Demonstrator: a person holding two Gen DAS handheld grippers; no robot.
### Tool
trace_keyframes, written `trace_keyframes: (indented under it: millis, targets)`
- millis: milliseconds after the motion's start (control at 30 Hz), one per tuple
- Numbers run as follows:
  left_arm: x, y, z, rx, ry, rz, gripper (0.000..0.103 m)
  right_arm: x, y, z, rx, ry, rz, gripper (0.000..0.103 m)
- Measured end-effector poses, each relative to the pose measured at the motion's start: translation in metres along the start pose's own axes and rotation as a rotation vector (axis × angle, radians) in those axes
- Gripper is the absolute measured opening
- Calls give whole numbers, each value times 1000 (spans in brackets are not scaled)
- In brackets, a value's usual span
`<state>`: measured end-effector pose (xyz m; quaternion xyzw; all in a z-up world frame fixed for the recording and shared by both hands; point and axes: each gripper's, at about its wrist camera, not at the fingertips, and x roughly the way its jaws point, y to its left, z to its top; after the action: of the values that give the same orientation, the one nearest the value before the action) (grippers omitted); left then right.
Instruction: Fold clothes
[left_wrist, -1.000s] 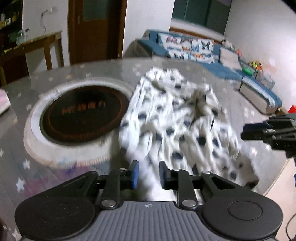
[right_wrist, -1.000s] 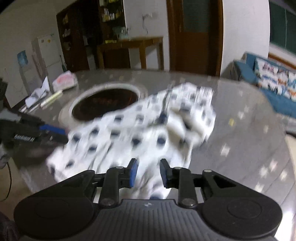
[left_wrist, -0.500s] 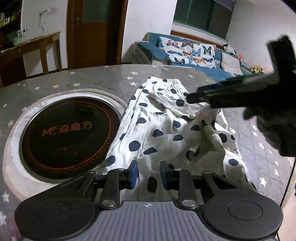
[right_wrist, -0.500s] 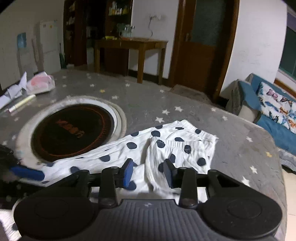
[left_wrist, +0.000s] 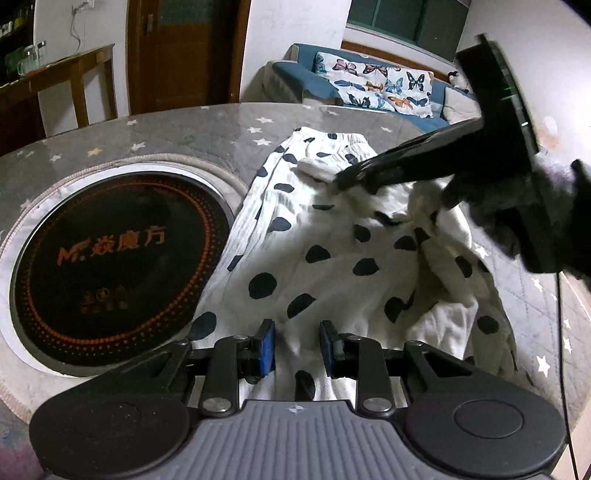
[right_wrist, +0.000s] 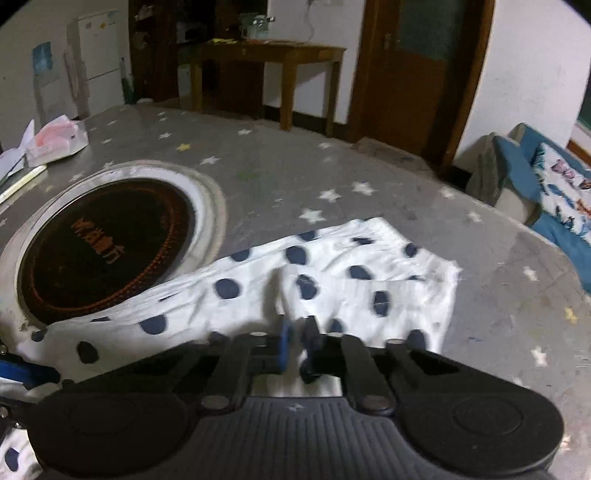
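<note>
A white garment with dark polka dots (left_wrist: 325, 266) lies spread and rumpled on the grey star-patterned table (left_wrist: 221, 122). My left gripper (left_wrist: 297, 347) is open just above its near edge, with cloth showing between the blue pads. My right gripper (right_wrist: 295, 341) is shut on a raised fold of the garment (right_wrist: 332, 266) near its middle. From the left wrist view, the right gripper (left_wrist: 343, 181) reaches in from the right, its tip pinching a bunched ridge of cloth. In the right wrist view, a blue pad of the left gripper (right_wrist: 22, 369) shows at the lower left edge.
A round black cooker plate (left_wrist: 110, 266) is set into the table left of the garment, which overlaps its pale rim. A pink tissue pack (right_wrist: 55, 142) and papers lie at the table's far left. A blue sofa (left_wrist: 369, 81) and a wooden side table (right_wrist: 273, 55) stand beyond.
My right gripper has dropped onto the garment and gone from open to shut on a fold. My left gripper stays open near the near edge.
</note>
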<state>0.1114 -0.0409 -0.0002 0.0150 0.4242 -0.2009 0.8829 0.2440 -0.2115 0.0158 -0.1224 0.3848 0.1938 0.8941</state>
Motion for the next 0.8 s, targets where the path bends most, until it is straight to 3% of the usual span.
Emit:
trace_keyframes:
  millis: [300,467,533,600,800]
  targets:
    - [2,-2,2,3,3,18,29,-42,-51,-4,54,-64,-121,3]
    - [3,-4,2,4,4,27,31,-38,-42,-5,67,-76,-31,10]
    - [4,-4,3,4,5,31,32,-28,-28,-3,49,-66,11,25]
    - [4,-4,3,4,5,33,33,-16,-12,-1,21,-53,41,33]
    - [5,-4,3,5,3,35,40,17,14,1,-28,-6,67,33]
